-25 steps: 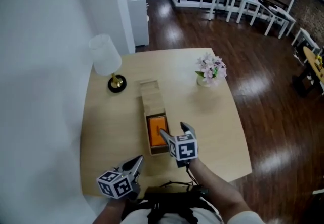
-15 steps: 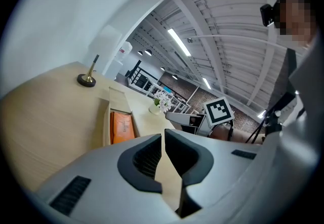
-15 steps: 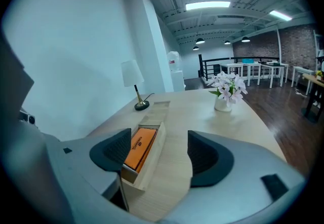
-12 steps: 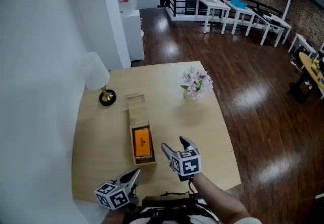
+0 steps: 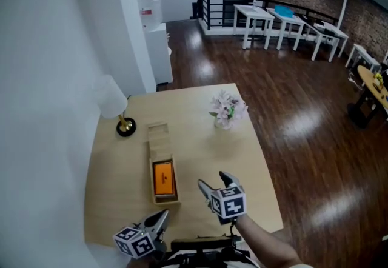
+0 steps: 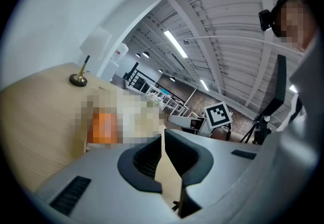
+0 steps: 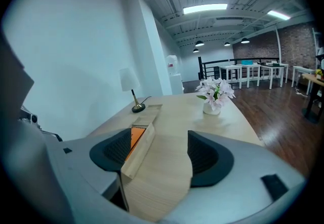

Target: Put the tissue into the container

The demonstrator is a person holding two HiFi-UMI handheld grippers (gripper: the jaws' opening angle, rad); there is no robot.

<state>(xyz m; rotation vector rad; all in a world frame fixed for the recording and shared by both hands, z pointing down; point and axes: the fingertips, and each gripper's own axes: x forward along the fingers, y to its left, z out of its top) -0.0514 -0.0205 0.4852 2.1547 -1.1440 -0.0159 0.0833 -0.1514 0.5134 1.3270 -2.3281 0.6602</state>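
The wooden table [image 5: 206,151] is bare across the middle and lower right of the head view. That gives open passage from its near edge up to the flower vase [image 5: 227,109] at upper centre. Left of centre a long, open wooden box [image 5: 162,167] lies lengthwise, with the table lamp [image 5: 125,128] beyond it at the far left corner, and the white wall [image 5: 48,109] runs along the table's left edge, leaving only a narrow bare strip beside the box.
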